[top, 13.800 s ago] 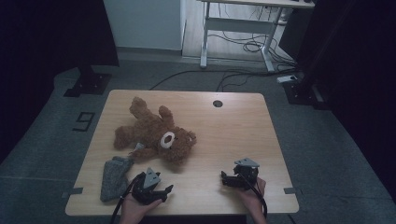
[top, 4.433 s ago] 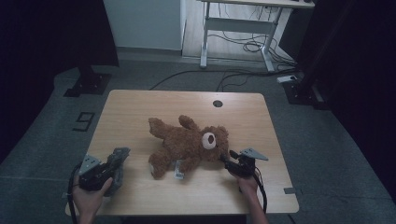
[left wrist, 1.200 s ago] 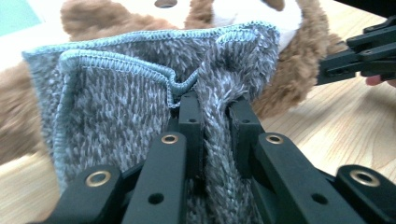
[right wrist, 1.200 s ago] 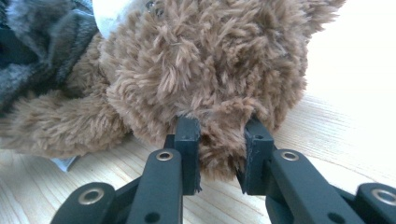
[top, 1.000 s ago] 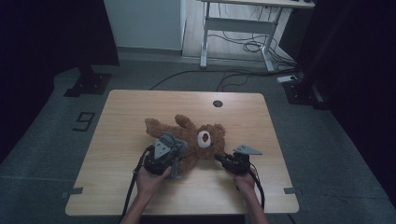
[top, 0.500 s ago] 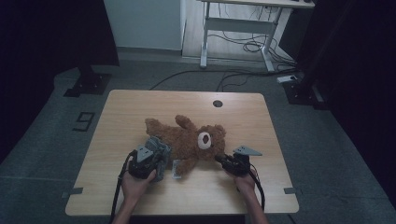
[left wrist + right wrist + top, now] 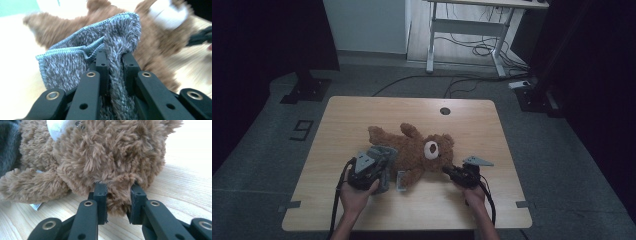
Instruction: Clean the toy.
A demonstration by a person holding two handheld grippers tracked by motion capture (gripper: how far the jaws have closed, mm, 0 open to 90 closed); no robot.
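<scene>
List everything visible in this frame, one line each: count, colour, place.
teddy bear: one, brown with white muzzle, lying mid-table
knit garment: one, grey, at the bear's lower body
tag: one, pale, beside the bear's leg
table: one, light wood, centre, round hole at the far edge
desk frame: one, white, behind, cables under it
left hand-held gripper: one, black, shut on the knit garment
right hand-held gripper: one, black, shut on the teddy bear's fur
hands: two, at the near edge
</scene>
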